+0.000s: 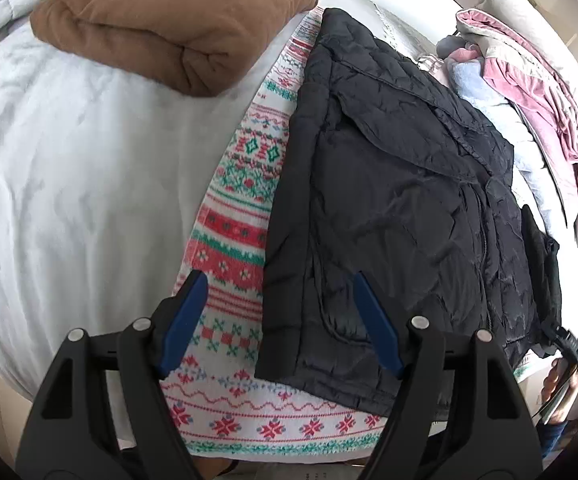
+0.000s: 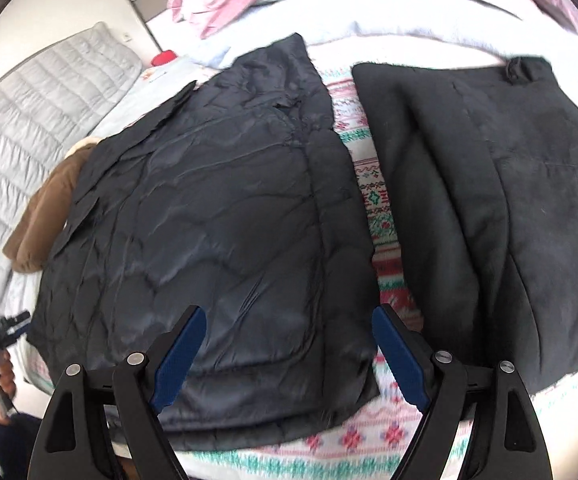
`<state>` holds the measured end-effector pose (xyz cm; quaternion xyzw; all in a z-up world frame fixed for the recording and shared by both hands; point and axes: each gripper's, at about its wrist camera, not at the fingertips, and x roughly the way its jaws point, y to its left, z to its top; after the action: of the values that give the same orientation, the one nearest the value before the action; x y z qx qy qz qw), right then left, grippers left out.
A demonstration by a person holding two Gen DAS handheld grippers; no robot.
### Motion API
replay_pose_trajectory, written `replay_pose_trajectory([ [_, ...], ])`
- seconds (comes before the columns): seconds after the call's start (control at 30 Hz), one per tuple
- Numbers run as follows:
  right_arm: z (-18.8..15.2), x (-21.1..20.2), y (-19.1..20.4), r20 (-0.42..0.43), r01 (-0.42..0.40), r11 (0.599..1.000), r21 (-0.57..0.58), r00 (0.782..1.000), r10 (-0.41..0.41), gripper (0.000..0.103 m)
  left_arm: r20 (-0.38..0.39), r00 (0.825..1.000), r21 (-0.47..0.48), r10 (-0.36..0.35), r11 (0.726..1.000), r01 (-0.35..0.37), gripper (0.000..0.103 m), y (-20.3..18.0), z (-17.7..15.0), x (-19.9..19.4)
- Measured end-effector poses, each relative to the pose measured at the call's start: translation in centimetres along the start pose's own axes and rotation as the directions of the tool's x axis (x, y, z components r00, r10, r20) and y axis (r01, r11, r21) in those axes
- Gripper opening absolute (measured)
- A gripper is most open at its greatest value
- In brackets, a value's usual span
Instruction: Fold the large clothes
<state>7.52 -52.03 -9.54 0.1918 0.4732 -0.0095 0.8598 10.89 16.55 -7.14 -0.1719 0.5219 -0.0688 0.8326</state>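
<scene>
Blue-padded left gripper hangs spread, empty, over the black quilted jacket lying flat on the patterned blanket; right gripper likewise, at its hem. Risk: slick shell slips or one layer lifts, skewing fold. Only right view shows folded dark garment; only left shows brown bundle's full top.

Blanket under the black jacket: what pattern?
White blanket with red and green Nordic snowflake bands; clearest in the left wrist view.

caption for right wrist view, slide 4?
Open right gripper above a black quilted jacket spread on a patterned blanket.
</scene>
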Motion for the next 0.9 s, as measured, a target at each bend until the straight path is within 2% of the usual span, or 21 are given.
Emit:
replay_pose_trajectory([
  [0.07,-1.5,-0.9,0.7,0.018,0.006,1.0,0.013,1.0,-0.006,0.086,0.011,1.0,-0.01,-0.017,1.0,0.017,0.075,0.1,-0.5,-0.4],
  [0.2,-4.2,-1.4,0.8,0.037,-0.031,0.997,0.076,0.999,0.028,0.086,0.039,0.998,-0.021,-0.057,0.998,0.058,0.075,0.2,-1.5,-1.2],
  [0.37,-6.6,-0.3,-1.7,0.002,-0.029,0.968,0.25,1.0,0.029,0.086,0.071,0.996,-0.031,-0.046,0.998,0.048,0.075,0.1,-2.2,-1.6],
  [0.53,-7.3,0.6,-3.9,0.008,-0.043,0.933,0.358,0.999,0.042,0.086,0.066,0.997,-0.049,-0.044,0.998,0.047,0.075,0.2,-2.2,-1.0],
  [0.67,-7.1,0.5,-4.1,0.036,-0.063,0.924,0.378,0.998,0.054,0.085,0.052,0.997,-0.039,-0.051,0.998,0.053,0.075,-0.4,-2.5,-0.4],
  [0.73,-7.1,0.5,-4.2,0.043,-0.072,0.918,0.39,0.997,0.061,0.08,0.052,0.998,-0.01,-0.033,0.999,0.033,0.075,-1.0,-2.7,-0.1],
  [0.8,-7.0,0.6,-4.3,0.047,-0.076,0.917,0.392,0.997,0.062,0.066,0.047,0.999,0.01,-0.014,1.0,0.014,0.065,-1.5,-2.9,0.3],
  [0.87,-7.0,0.7,-4.2,0.052,-0.09,0.915,0.393,0.996,0.075,0.058,0.026,1.0,0.019,-0.015,1.0,0.015,0.053,-1.8,-3.1,0.8],
  [0.9,-7.0,0.8,-4.2,0.054,-0.101,0.912,0.398,0.995,0.087,0.054,0.02,1.0,0.021,-0.012,1.0,0.011,0.051,-1.9,-3.2,1.0],
])
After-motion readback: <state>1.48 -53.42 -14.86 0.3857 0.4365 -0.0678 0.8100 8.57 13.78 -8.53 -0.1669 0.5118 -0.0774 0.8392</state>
